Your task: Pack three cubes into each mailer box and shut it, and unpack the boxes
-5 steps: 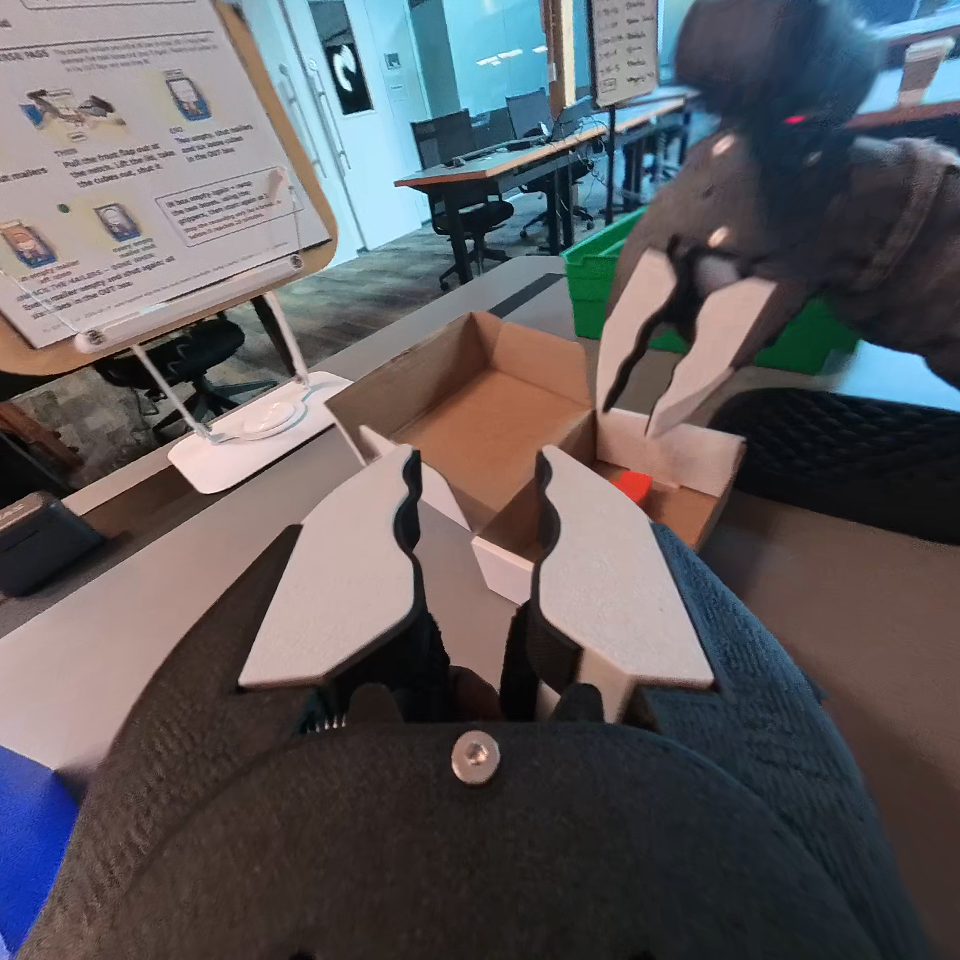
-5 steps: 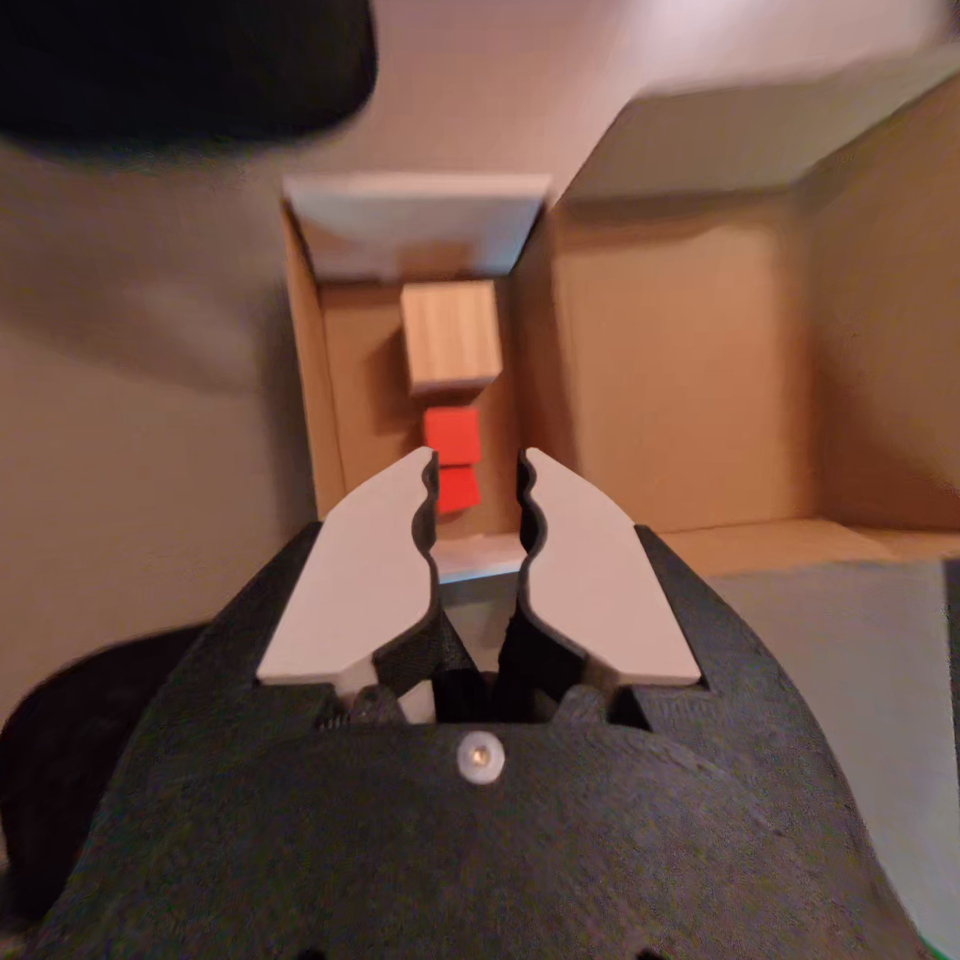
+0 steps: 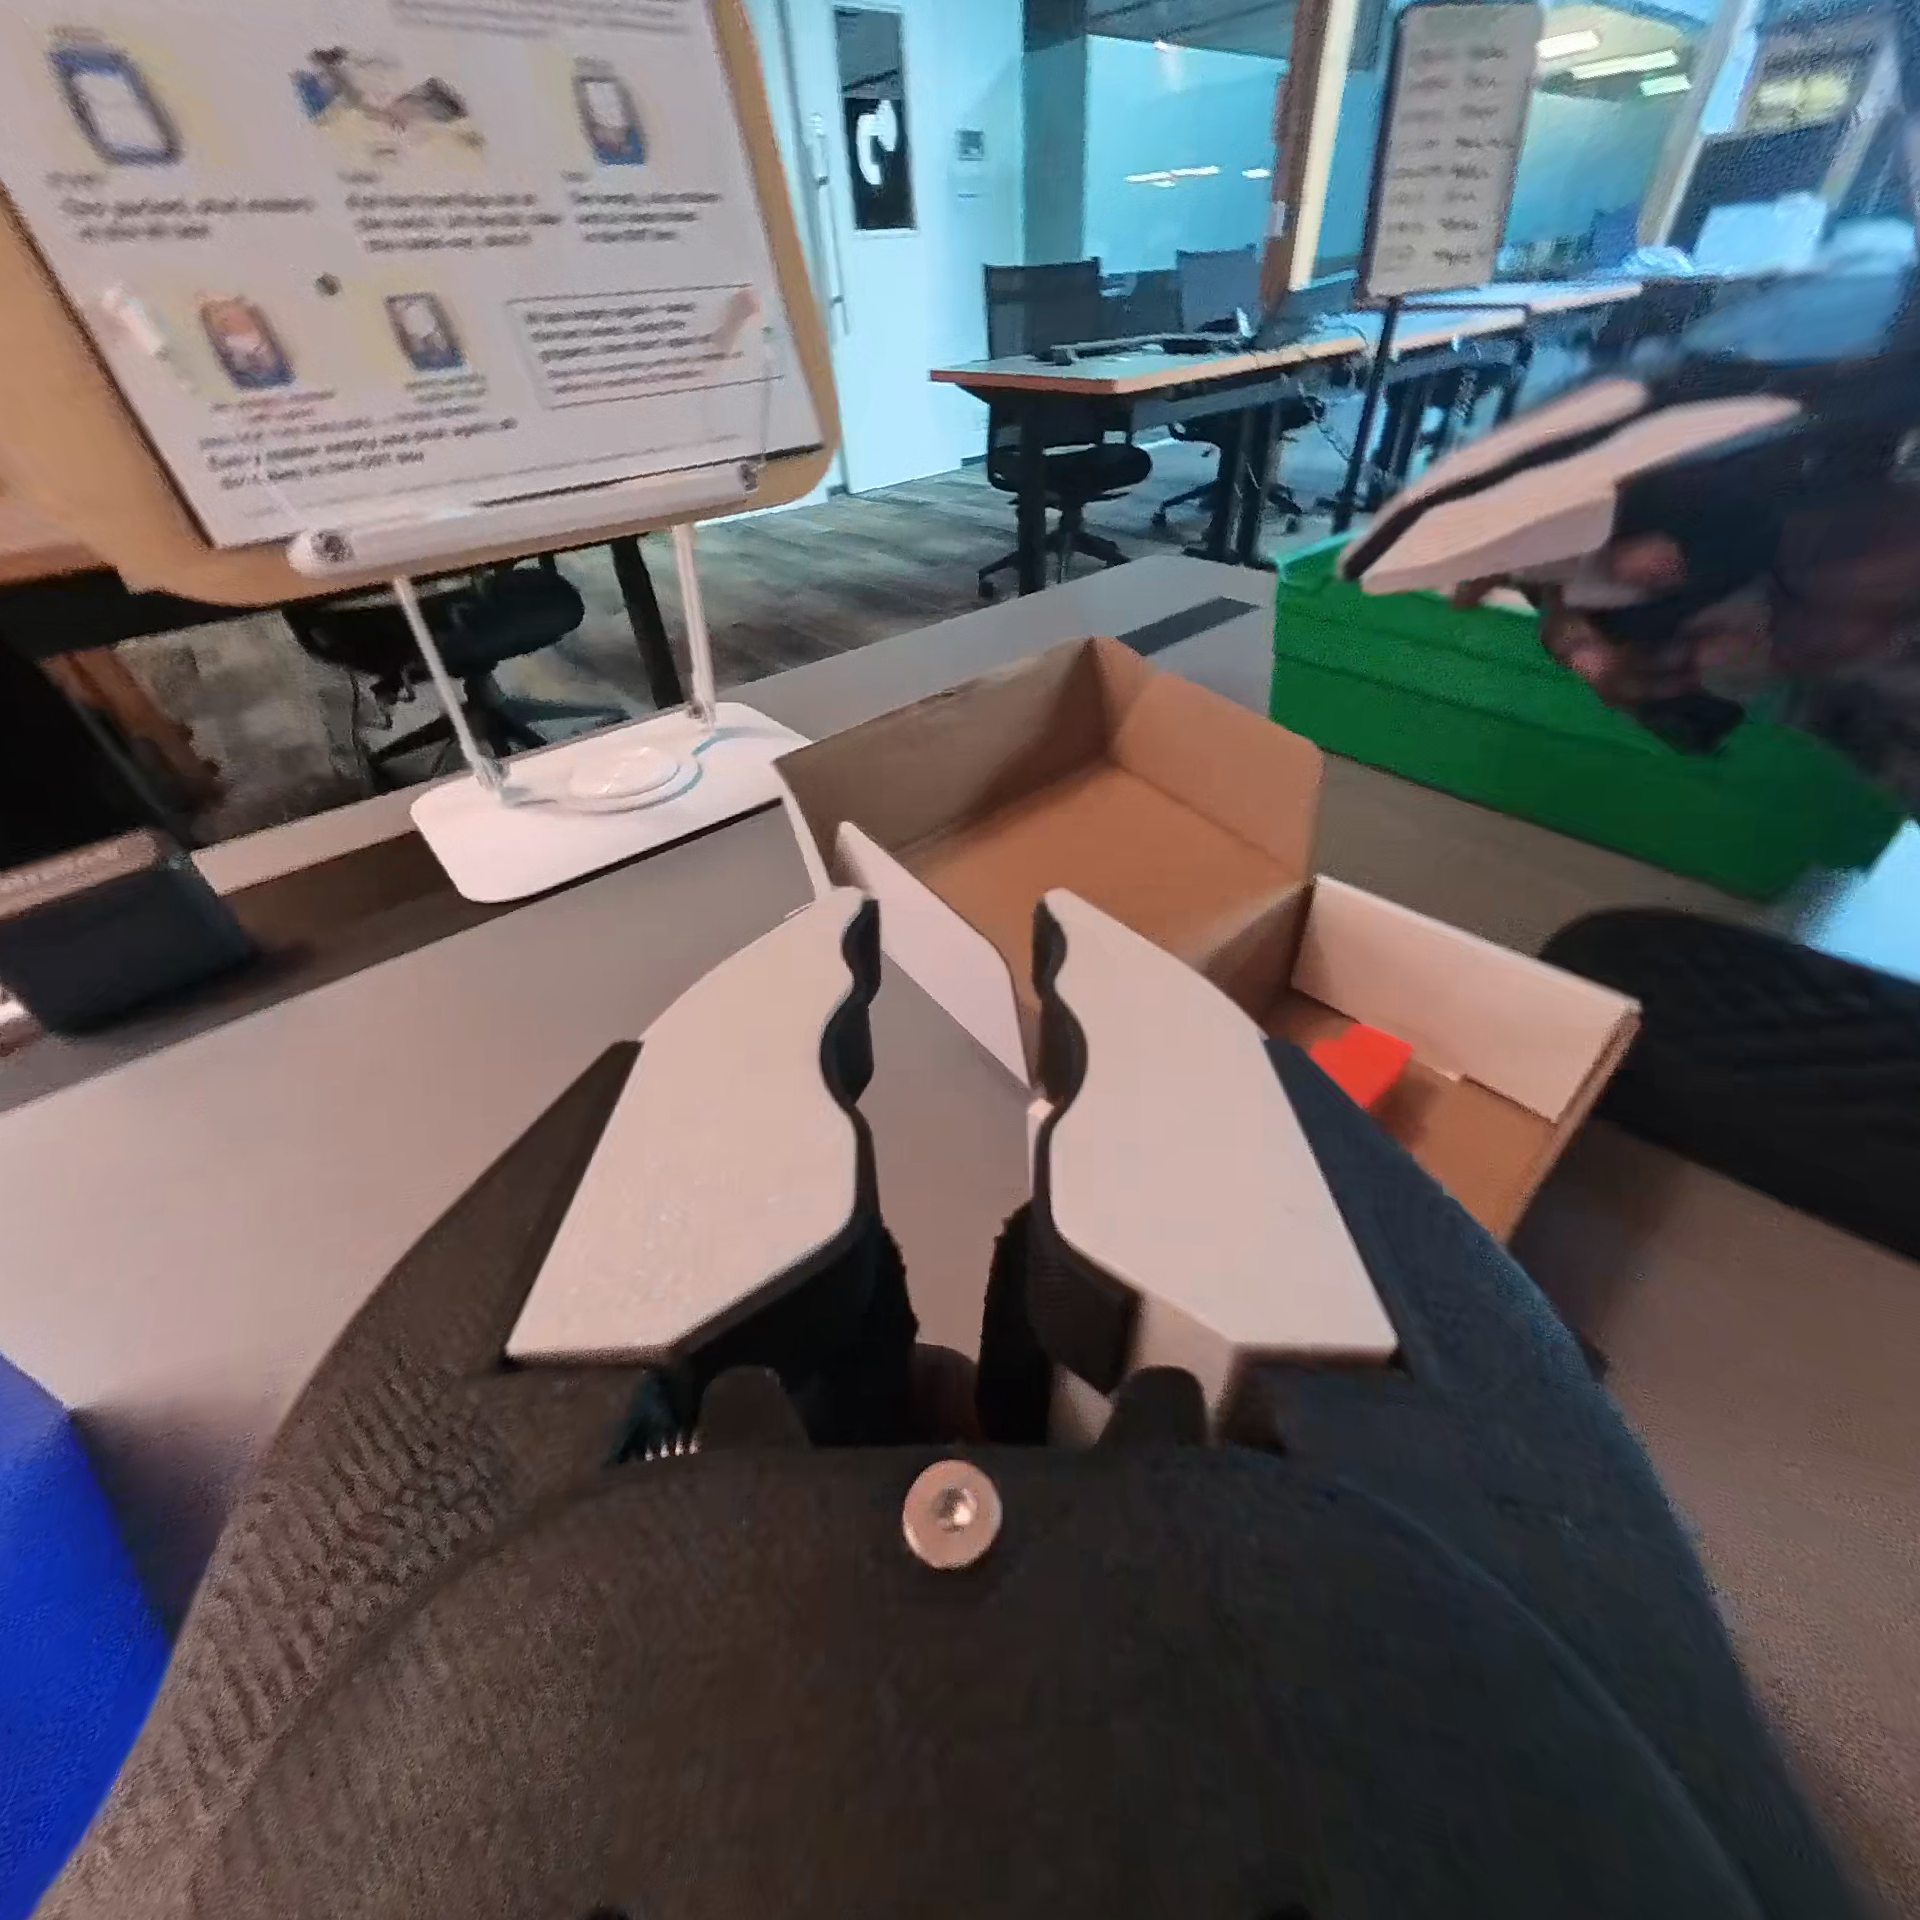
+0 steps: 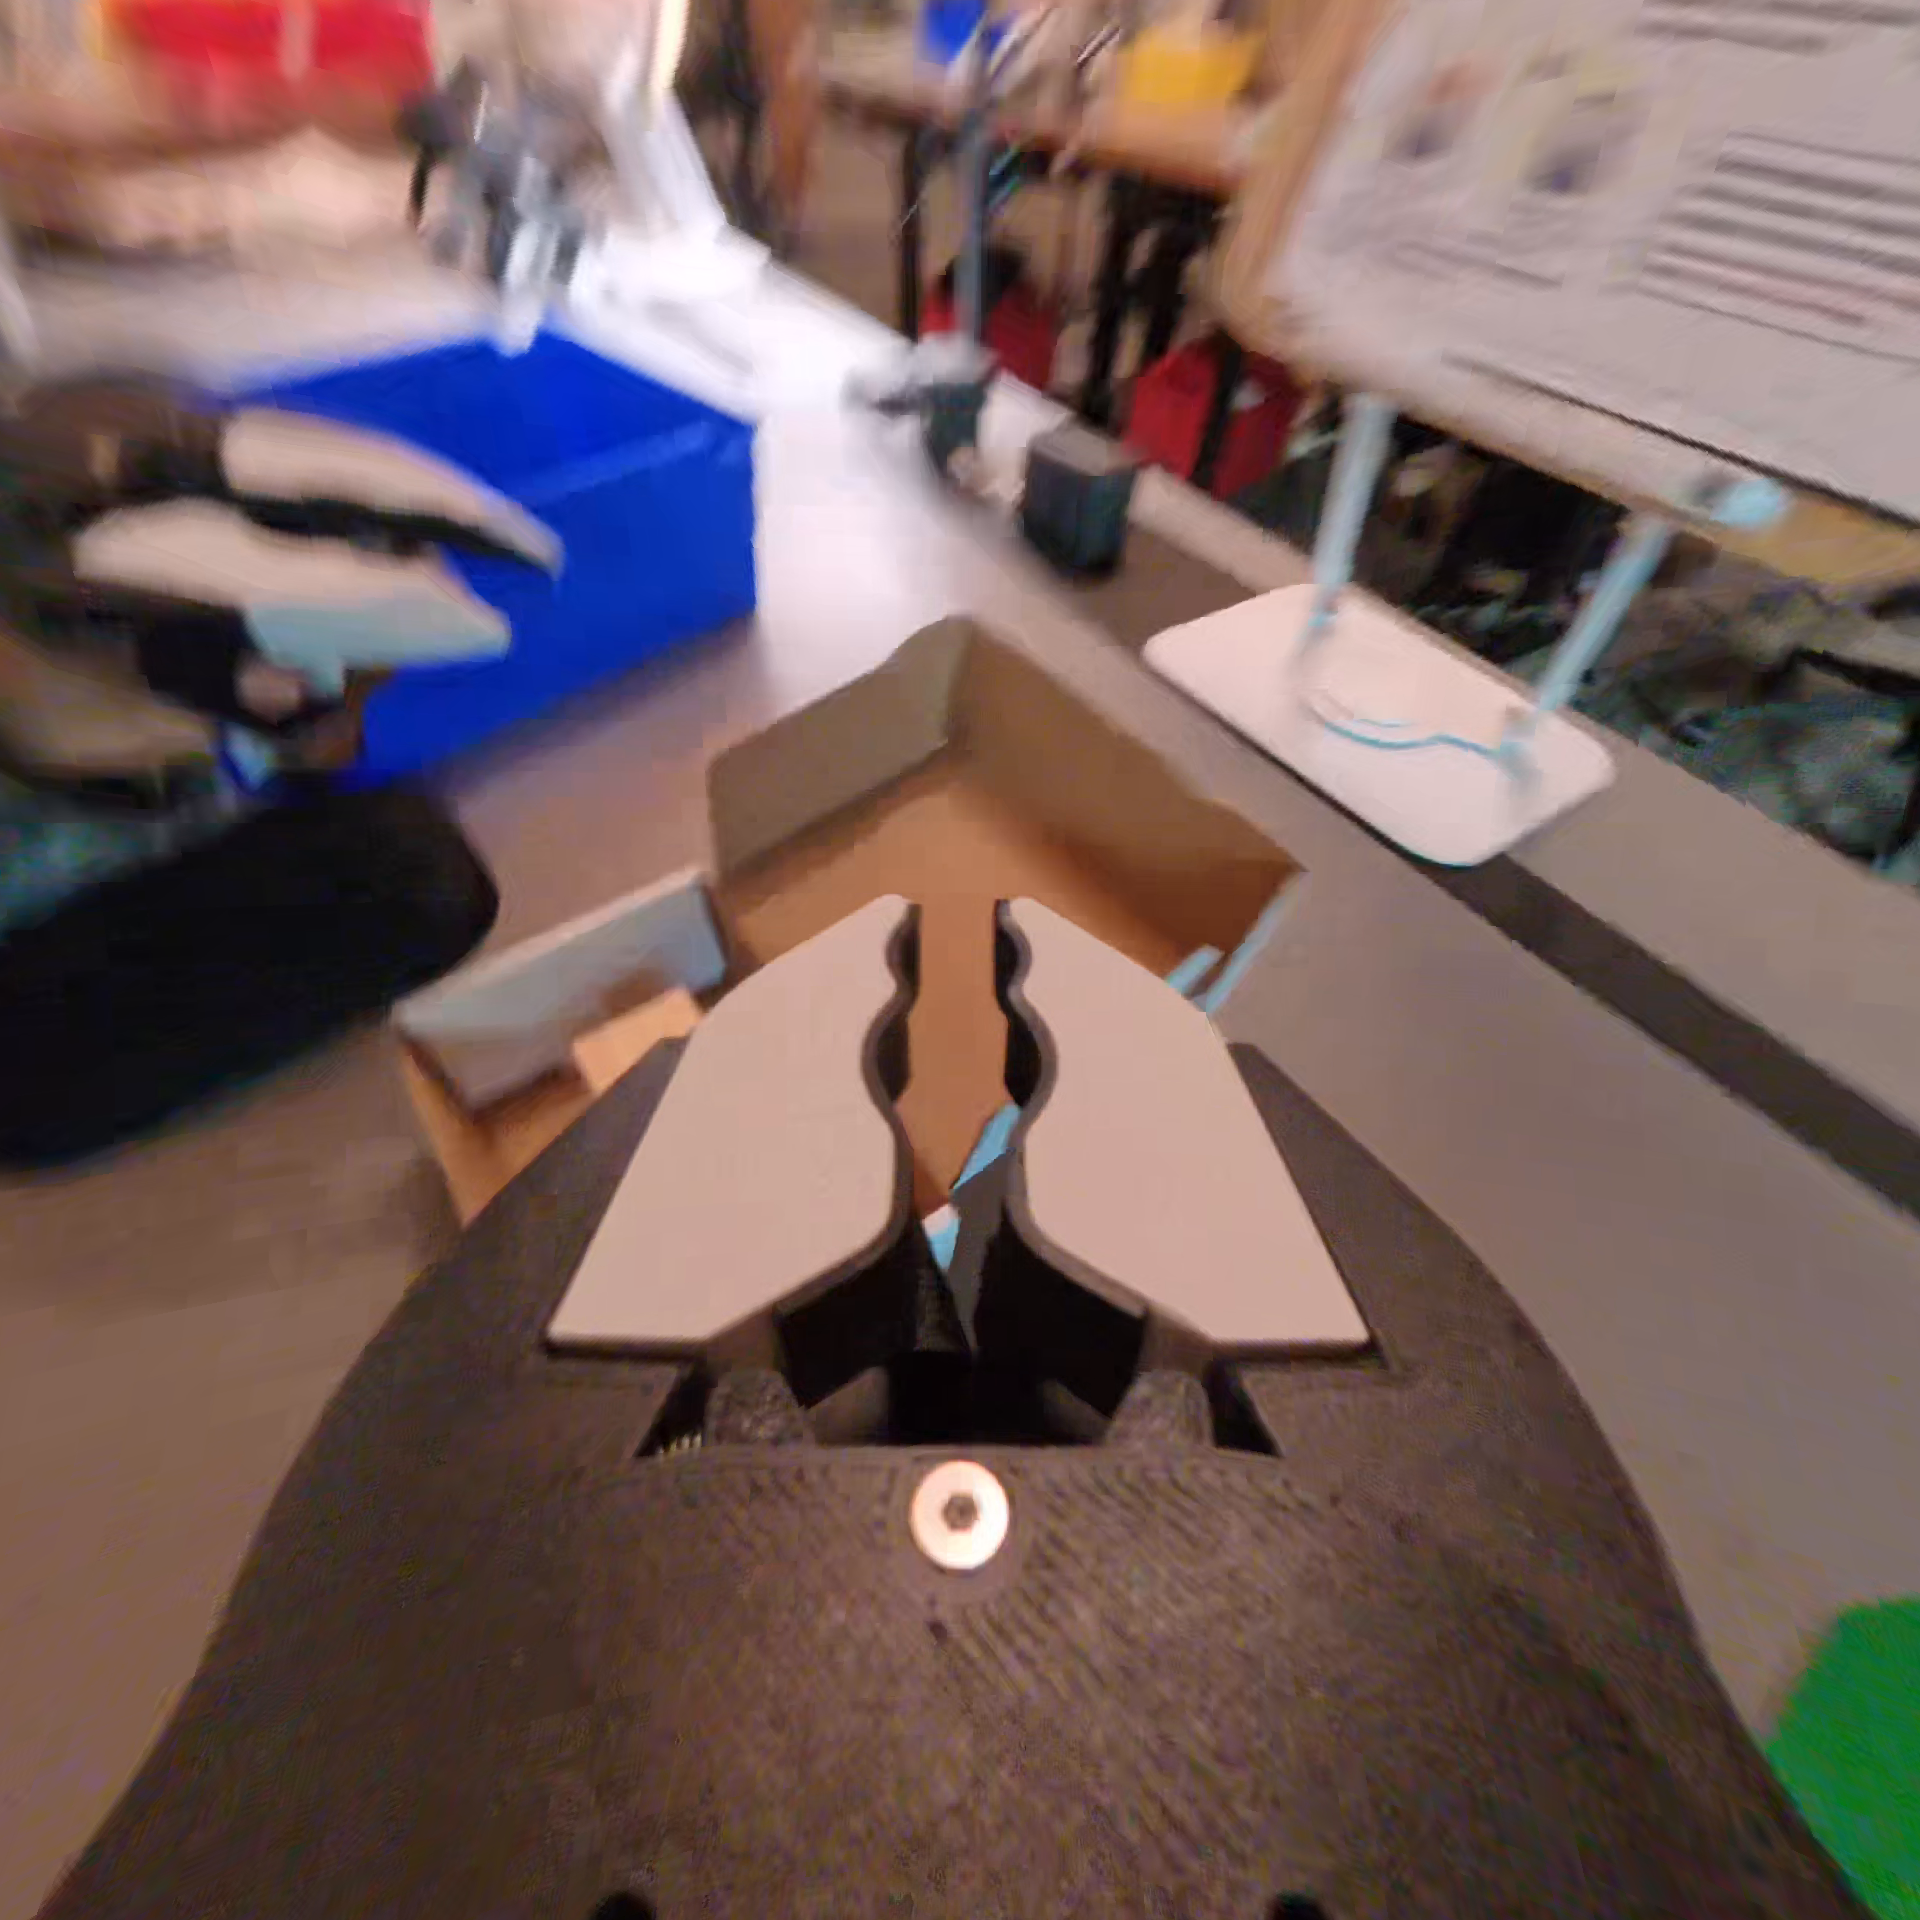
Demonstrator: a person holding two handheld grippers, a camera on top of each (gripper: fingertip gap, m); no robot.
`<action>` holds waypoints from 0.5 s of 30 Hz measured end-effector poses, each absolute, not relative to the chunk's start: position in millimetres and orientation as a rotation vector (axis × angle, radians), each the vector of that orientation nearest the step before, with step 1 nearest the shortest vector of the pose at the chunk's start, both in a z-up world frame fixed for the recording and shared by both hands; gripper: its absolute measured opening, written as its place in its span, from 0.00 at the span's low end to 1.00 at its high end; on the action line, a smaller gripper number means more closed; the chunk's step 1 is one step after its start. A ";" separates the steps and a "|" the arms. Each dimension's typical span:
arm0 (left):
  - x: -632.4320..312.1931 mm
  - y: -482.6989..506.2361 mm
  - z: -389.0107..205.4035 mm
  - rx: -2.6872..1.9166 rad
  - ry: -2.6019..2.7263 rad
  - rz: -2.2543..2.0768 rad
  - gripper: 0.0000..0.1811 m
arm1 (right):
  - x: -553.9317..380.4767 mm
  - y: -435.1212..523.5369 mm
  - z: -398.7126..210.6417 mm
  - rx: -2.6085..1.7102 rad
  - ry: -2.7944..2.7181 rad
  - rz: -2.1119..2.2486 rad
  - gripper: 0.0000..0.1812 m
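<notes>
An open cardboard mailer box (image 3: 1143, 727) stands on the grey table with its lid up. A red cube (image 3: 1361, 1055) lies in its near compartment, mostly hidden behind my left gripper. My left gripper (image 3: 951, 920) is open and empty, just short of the box's white side flap (image 3: 935, 977). My right gripper (image 3: 1371, 551) hovers high at the right, clear of the box, jaws narrowly apart and empty. In the blurred right wrist view, the right gripper (image 4: 956, 914) points at the box (image 4: 831, 758), and the left gripper (image 4: 520, 592) is at the far left.
A green bin (image 3: 1455, 717) stands behind the box on the right, and a blue bin (image 4: 623, 499) on the left. An instruction board on a white stand (image 3: 603, 810) is at the back. A black pad (image 3: 1766, 1049) lies right of the box, a black device (image 3: 104, 935) far left. There is about 15 centimeters between the tips of the two grippers. The black device (image 3: 104, 935) lies around 40 centimeters away from my left fingertips. Look for it in the right wrist view (image 4: 1054, 492) too.
My right gripper has lifted away from above the box and swung up to the right, now looking across the table. Both grippers' jaws have narrowed. My left gripper has edged toward the flap.
</notes>
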State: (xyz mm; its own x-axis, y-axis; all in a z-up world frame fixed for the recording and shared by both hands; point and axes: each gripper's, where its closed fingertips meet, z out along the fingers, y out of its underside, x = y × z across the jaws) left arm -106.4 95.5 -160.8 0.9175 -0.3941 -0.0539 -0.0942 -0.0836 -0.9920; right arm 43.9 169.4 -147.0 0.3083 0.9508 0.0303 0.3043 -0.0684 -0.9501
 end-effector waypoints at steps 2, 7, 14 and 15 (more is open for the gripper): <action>-109.7 110.3 -167.1 -1.698 0.328 -0.302 0.13 | 60.1 195.3 -153.6 -1.659 -0.941 0.888 0.02; -123.1 155.8 -188.5 -1.846 0.287 -0.258 0.10 | 65.3 224.8 -201.9 -1.858 -0.841 0.821 0.02; -96.6 158.8 -218.8 -1.928 0.376 -0.458 0.08 | 52.2 215.9 -229.4 -1.939 -0.964 0.891 0.02; -94.4 157.8 -218.1 -1.924 0.389 -0.455 0.07 | 50.7 212.2 -227.4 -1.927 -0.982 0.900 0.02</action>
